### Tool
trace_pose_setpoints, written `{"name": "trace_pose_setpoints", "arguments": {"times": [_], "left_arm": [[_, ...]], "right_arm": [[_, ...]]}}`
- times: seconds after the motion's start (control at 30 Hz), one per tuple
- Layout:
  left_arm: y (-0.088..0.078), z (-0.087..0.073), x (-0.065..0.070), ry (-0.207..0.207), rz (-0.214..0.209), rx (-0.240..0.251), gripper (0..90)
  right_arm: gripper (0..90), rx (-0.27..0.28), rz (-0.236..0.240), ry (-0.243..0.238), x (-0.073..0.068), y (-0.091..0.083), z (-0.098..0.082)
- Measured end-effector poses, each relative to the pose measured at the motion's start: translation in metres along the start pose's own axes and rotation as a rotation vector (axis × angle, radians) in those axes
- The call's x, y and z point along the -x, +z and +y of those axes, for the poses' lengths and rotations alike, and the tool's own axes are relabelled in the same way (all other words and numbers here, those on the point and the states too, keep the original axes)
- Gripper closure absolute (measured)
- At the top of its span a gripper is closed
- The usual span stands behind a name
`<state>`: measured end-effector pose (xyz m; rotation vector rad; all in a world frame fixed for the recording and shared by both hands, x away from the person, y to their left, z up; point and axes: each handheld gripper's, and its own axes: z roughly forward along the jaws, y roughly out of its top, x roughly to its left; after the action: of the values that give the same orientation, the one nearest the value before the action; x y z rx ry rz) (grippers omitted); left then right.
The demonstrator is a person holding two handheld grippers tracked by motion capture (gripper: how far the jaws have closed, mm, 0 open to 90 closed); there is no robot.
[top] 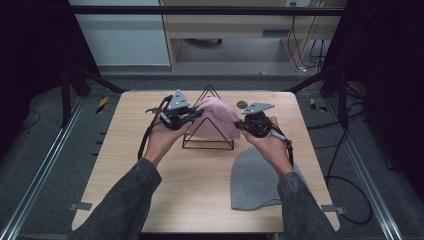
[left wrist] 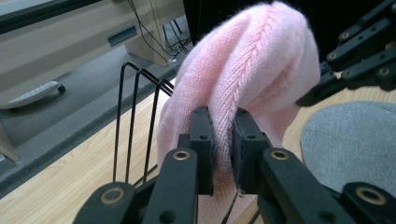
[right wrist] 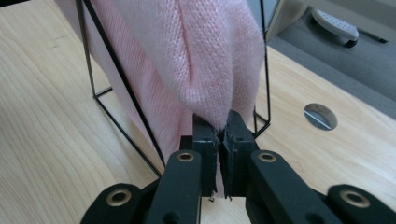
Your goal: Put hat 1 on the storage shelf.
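Grey knit, a second beanie (top: 260, 177), lies flat on the near right part of the wooden table (top: 195, 175), untouched and just below the person's right wrist. Past it, both hands meet at the pink beanie (top: 218, 117), which is draped over a black wire triangular stand (top: 208, 145) near the middle of the table. The left tongs (top: 196, 115) pinch a fold of the pink knit on its left side; in the left gripper view the pads (left wrist: 201, 140) press the fabric between them. The right tongs (top: 240, 126) are closed narrowly on the beanie's lower edge on the right, the knit bunching down into the pads (right wrist: 236, 135) in the right gripper view. Judging by this, the pink beanie is partway onto the stand: its crown sits over the apex, but the fabric hangs twisted and gathered, so pulling it down and smoothing it remains. The grey beanie looks not yet started. Farther off, a round cable hole (top: 242, 104) marks the table's back edge.
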<state>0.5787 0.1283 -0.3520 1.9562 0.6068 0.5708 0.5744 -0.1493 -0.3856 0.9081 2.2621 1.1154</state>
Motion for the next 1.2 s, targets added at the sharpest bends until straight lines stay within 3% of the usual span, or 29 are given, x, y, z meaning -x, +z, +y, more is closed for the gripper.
{"name": "trace_pose_setpoints", "arguments": {"times": [0.3,0.4,0.53,0.67,0.97,1.03,1.2], "left_arm": [[-0.015,-0.001,-0.009,-0.012,0.032,0.020,80.0],[-0.021,-0.003,-0.015,-0.012,0.054,0.018,80.3],[-0.018,-0.010,-0.017,-0.015,0.034,-0.013,80.4],[-0.010,-0.018,-0.011,0.016,0.023,-0.047,78.5],[-0.004,-0.029,-0.007,0.006,0.003,-0.097,79.0],[-0.004,-0.030,-0.006,-0.004,-0.006,-0.092,78.1],[-0.006,-0.035,-0.003,-0.020,-0.002,-0.092,68.6]], "right_arm": [[86.9,0.044,0.008,-0.004,0.001,-0.025,0.022],[86.9,0.024,0.022,-0.021,-0.005,-0.019,0.025],[86.9,-0.006,0.031,-0.024,-0.010,-0.005,0.023],[86.9,-0.052,0.013,-0.012,-0.007,0.007,0.017],[85.9,-0.093,0.015,-0.002,-0.004,0.010,0.002],[80.9,-0.094,0.033,-0.005,-0.004,0.009,-0.001],[53.8,-0.094,0.022,-0.006,0.000,-0.008,-0.012]]}}
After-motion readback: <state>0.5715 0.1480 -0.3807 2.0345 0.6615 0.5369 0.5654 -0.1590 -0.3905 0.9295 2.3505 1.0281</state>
